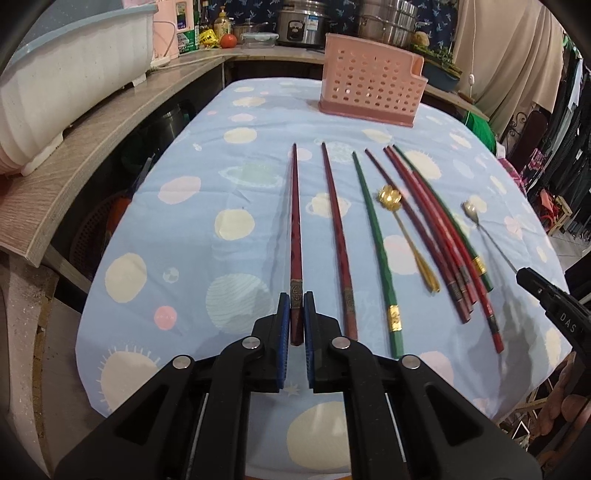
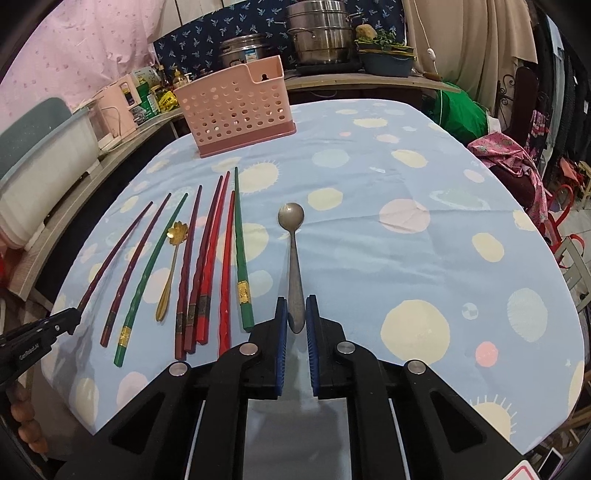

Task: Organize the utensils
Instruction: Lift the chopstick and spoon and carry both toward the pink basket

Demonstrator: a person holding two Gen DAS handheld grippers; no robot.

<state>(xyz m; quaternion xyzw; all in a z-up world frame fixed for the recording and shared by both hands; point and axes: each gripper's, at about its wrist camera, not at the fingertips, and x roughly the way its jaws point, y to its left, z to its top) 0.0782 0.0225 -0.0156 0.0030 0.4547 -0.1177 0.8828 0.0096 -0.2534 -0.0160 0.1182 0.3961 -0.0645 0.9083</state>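
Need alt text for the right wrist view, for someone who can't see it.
Right gripper closes around the handle of a silver spoon lying on the planet-print tablecloth. Chopsticks and a gold spoon lie left; a pink basket stands behind.

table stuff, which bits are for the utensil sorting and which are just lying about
For the job:
chopsticks
gold spoon
steel spoon
pink holder

Lying about:
steel pots
rice cooker
tomato
bottles

A wooden counter (image 1: 110, 122) with steel pots (image 2: 321, 33) borders the table (image 2: 424, 258).
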